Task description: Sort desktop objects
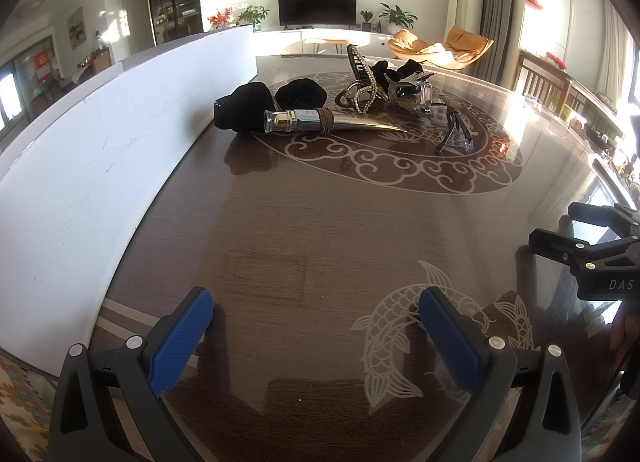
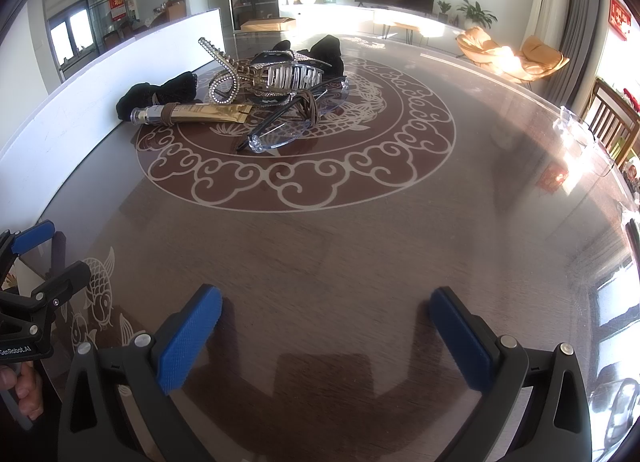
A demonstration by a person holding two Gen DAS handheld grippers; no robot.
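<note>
A pile of small objects lies in the middle of the round table (image 2: 360, 254). It holds a gold tube with a clear cap (image 1: 332, 122) (image 2: 192, 113), black scrunchies (image 1: 248, 106) (image 2: 160, 94), a rhinestone hair clip (image 1: 362, 82) (image 2: 224, 70), a clear claw clip (image 2: 294, 76), and clear glasses (image 1: 456, 130) (image 2: 288, 130). My left gripper (image 1: 316, 326) stands open over bare table, well short of the pile. My right gripper (image 2: 326, 322) is open too, with nothing between its fingers. Each gripper shows at the edge of the other's view.
A long white board (image 1: 100, 158) (image 2: 80, 102) stands along the left side of the table. A clear plastic box (image 2: 580, 130) sits near the table's right edge. Wooden chairs (image 2: 612, 122) stand beyond it. A hand (image 2: 24, 394) holds the left gripper's handle.
</note>
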